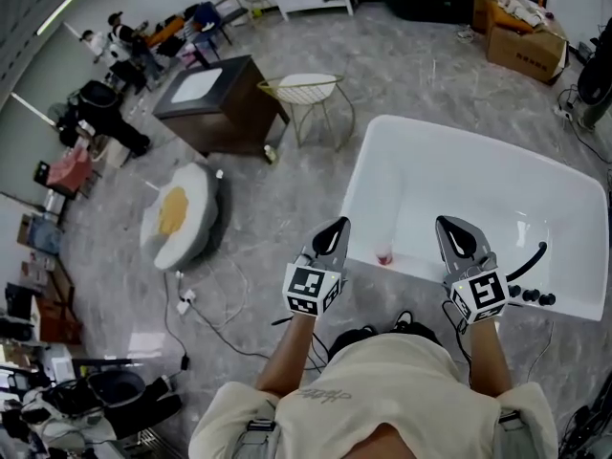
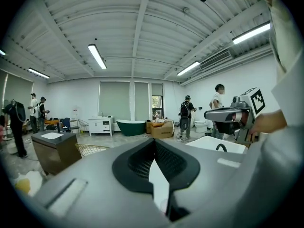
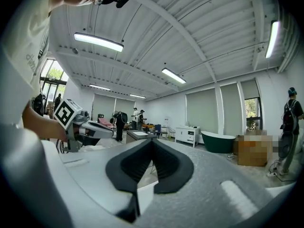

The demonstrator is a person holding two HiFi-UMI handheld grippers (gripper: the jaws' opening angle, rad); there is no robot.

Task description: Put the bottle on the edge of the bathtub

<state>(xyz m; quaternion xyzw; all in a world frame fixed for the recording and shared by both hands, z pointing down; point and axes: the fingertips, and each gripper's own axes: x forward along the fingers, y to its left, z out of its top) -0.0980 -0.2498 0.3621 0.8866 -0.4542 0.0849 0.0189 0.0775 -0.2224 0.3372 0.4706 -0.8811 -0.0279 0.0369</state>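
Observation:
A white bathtub (image 1: 564, 185) fills the right of the head view. Inside it, close to the near wall, is a pale bottle (image 1: 385, 249) with a pink end. My left gripper (image 1: 332, 238) is held over the tub's near-left rim, just left of the bottle, jaws shut and empty. My right gripper (image 1: 458, 240) hovers over the near rim further right, also shut and empty. In the left gripper view the shut jaws (image 2: 154, 142) point level across the room, with the right gripper (image 2: 232, 116) and the tub (image 2: 209, 143) at the right. The right gripper view shows its shut jaws (image 3: 152, 142) and the left gripper (image 3: 81, 129).
A black faucet (image 1: 532, 260) with knobs sits on the tub's near-right rim. Left of the tub stand a gold wire chair (image 1: 306, 90) and a dark brown cabinet (image 1: 215, 103). A round white and yellow object (image 1: 182, 213) and cables (image 1: 215, 299) lie on the floor. People stand in the background.

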